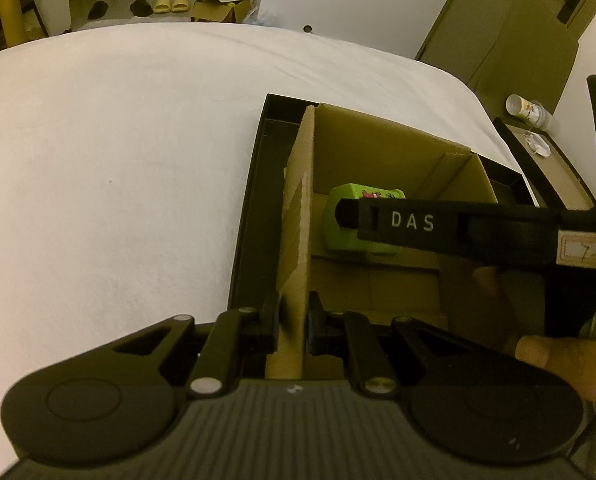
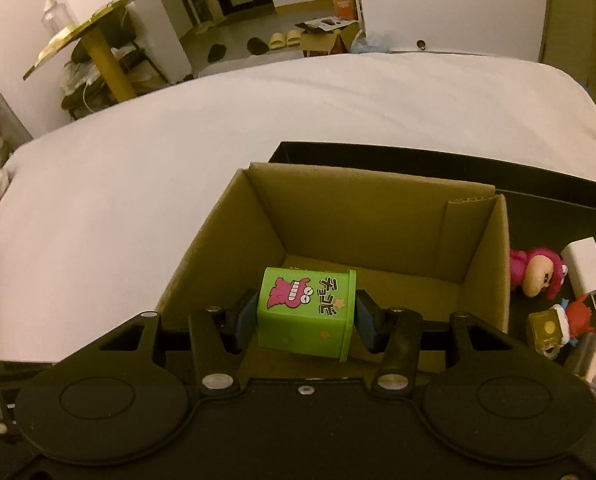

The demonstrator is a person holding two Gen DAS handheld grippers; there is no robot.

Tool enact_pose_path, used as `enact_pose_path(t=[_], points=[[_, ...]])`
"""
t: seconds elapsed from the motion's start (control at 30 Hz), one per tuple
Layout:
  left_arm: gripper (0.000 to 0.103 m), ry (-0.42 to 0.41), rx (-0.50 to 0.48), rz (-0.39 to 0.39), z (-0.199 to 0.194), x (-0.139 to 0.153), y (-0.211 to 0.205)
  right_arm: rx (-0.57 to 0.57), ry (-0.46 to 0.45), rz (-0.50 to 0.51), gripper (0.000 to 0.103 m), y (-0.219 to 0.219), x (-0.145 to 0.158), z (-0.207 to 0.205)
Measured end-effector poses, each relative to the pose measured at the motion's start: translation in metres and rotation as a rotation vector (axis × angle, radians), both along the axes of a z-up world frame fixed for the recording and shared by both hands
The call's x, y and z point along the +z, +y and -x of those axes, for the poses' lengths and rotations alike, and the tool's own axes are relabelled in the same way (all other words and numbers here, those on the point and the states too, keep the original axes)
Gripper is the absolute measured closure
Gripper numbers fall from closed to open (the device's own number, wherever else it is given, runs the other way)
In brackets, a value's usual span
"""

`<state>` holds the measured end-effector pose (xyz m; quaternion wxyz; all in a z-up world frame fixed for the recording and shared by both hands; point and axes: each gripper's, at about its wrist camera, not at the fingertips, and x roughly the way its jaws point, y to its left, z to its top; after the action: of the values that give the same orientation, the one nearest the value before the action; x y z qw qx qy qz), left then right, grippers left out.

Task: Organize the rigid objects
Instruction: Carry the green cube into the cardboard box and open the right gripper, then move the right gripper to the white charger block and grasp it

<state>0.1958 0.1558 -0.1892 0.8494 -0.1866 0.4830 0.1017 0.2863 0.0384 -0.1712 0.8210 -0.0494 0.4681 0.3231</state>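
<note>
— White bedsheet [image 2: 178, 168] under a black tray [image 2: 557, 216]; what sits ahead of the right gripper [image 2: 305, 314]?

— One cardboard box [image 2: 361, 216], open-topped. Right gripper: clamped on a green toy box [image 2: 307, 312], held inside the carton.

— Left gripper [image 1: 292, 326]?

— Pinched shut on the carton's near-left wall.

— Beside the right gripper?

— Pink doll [image 2: 535, 276], white charger [image 2: 585, 274], on the tray, right of the carton.

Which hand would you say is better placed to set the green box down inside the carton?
Right. The right gripper is shut on the green box above the carton floor. The left gripper is clamped on the carton's wall, steadying it.
</note>
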Motion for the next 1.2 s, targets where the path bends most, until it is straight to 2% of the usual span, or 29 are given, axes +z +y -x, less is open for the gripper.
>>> enact_pose_path(t=[0.17, 0.43, 0.73, 1.03, 1.2], points=[[0.091, 0.0, -0.001, -0.003, 0.0, 0.0, -0.002, 0.0, -0.009, -0.021, 0.05, -0.006, 0.008, 0.001], [0.091, 0.001, -0.003, -0.004, 0.0, 0.001, -0.002, 0.006, -0.025, -0.056, 0.047, -0.032, 0.039, 0.009], [0.091, 0.007, -0.011, -0.013, -0.001, 0.0, -0.002, 0.002, -0.097, -0.047, 0.043, -0.063, 0.073, 0.018], [0.091, 0.013, -0.015, -0.022, -0.003, -0.001, -0.005, -0.067, -0.128, -0.042, 0.043, -0.099, 0.08, 0.014], [0.091, 0.018, -0.018, -0.027, -0.005, -0.001, -0.005, -0.107, -0.14, -0.02, 0.043, -0.115, 0.074, 0.008]])
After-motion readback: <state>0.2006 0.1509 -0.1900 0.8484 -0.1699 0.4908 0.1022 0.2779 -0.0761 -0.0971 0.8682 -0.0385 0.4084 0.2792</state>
